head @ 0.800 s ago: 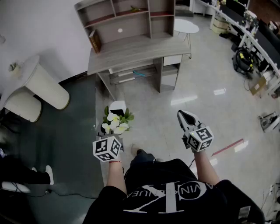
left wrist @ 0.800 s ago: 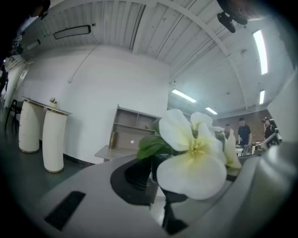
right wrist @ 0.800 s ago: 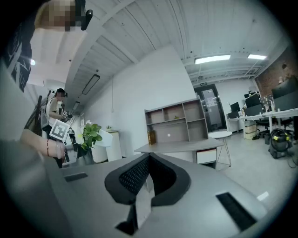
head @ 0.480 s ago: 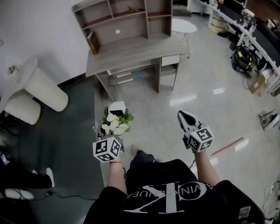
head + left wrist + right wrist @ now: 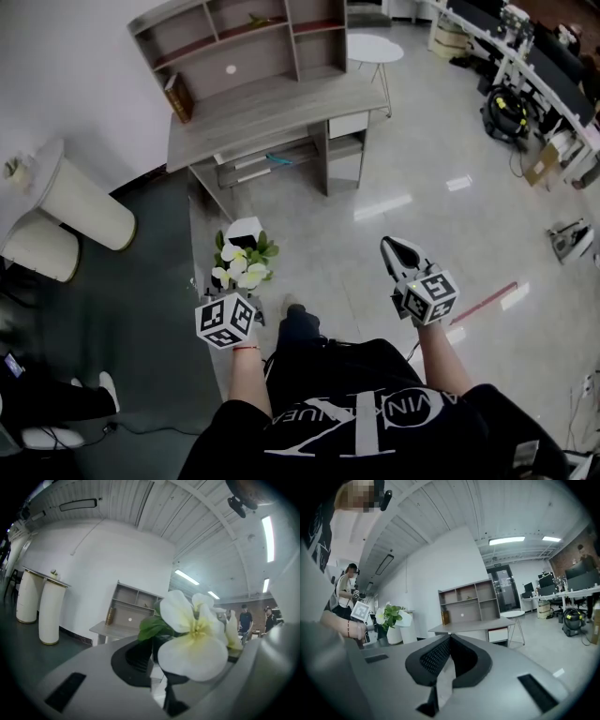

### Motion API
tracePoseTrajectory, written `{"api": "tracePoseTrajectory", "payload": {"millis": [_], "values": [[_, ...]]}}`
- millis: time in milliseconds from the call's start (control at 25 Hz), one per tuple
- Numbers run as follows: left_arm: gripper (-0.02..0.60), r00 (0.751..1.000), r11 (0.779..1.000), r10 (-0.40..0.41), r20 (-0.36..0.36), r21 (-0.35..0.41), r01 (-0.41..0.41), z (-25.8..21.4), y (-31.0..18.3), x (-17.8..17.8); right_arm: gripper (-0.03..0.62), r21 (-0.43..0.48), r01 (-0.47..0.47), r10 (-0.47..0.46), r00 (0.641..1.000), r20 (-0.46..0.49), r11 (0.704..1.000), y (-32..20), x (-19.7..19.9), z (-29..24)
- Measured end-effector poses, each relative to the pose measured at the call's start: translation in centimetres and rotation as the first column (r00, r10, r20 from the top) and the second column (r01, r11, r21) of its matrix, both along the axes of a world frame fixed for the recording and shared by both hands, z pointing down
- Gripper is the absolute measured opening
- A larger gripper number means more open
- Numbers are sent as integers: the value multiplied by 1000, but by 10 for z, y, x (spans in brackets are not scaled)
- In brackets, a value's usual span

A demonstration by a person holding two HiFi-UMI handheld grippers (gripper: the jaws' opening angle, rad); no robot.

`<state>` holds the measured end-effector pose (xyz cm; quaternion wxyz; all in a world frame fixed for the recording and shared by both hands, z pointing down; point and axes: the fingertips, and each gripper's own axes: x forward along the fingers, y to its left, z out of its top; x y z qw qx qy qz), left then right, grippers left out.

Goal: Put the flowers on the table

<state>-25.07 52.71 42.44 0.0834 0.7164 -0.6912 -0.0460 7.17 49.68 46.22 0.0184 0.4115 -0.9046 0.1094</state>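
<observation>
Office floor (image 5: pixel 412 197) is seen, grey tabletop (image 5: pixel 272 108) well ahead | left tool (image 5: pixel 178 681) is clamped on the flowers (image 5: pixel 242 267), carried above the floor, well apart from the tabletop | right tool (image 5: pixel 401 253) is closed, jaws together on nothing.
</observation>
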Motion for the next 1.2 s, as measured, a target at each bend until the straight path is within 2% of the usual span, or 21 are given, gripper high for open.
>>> {"api": "tracePoseTrajectory", "payload": {"millis": [160,440,600,760,960,1200], "values": [[9,1000,1000,3,7,3,-3,-4,-21,-6,11,6,3,-3,1000,-8,1000,-19,-6,4],[9,999,999,45,-2,-13,-45,0,-85,-11,11,-20,-23,23,1000,-1,1000,-73,-17,7],[9,998,998,58,4,-32,-58,6,-128,-20,11,-43,-50,51,998,24,998,-112,-24,6],[9,997,996,77,-22,-35,-78,9,-176,-27,11,-45,-61,60,998,-22,997,-151,-29,15],[9,992,991,127,-17,-41,-128,12,-234,-26,11,-55,-94,93,995,-19,994,-200,-33,16],[9,989,989,142,-33,-44,-143,13,-294,-42,11,-68,-117,116,993,-25,991,-248,-46,19]]}}
